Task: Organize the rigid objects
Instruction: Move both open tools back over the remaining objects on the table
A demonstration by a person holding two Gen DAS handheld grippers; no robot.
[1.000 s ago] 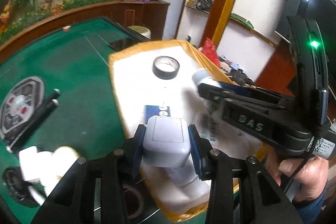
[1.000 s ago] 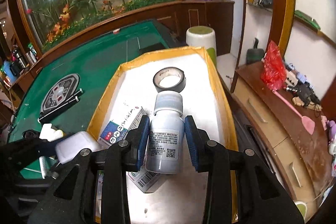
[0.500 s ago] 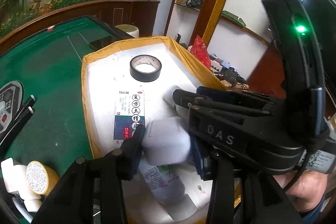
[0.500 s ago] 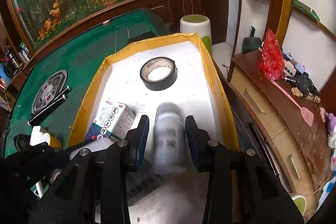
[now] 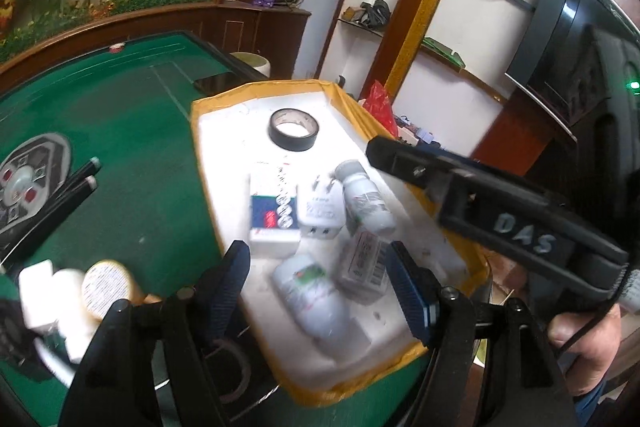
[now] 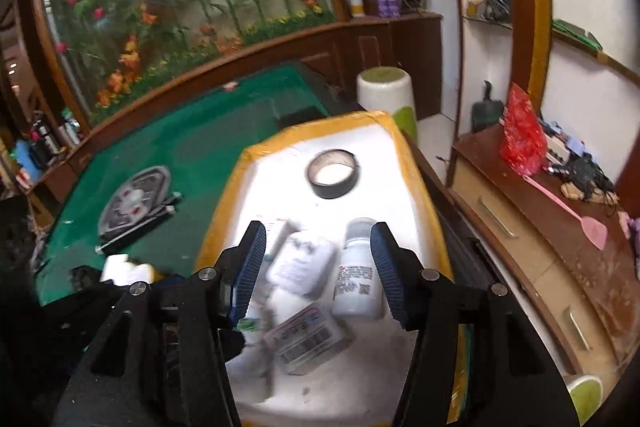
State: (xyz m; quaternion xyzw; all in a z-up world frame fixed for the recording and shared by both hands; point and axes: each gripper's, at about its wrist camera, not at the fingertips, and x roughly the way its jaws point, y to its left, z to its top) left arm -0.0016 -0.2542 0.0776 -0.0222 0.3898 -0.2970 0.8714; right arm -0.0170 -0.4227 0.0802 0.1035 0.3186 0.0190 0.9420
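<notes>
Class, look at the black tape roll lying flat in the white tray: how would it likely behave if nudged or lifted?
The black tape roll lies flat on its side face, so it would probably slide, not roll. Its hollow ring looks light and rigid. Stood on edge, it would likely roll.

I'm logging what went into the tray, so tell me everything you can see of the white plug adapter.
The white plug adapter is a small rounded block of glossy white plastic with two metal prongs at its far end and faint grey print on its top face. It lies flat in the white tray, between the medicine box on one side and a white pill bottle on the other, close against both. Neither gripper holds it. In the right wrist view it is blurred.
</notes>
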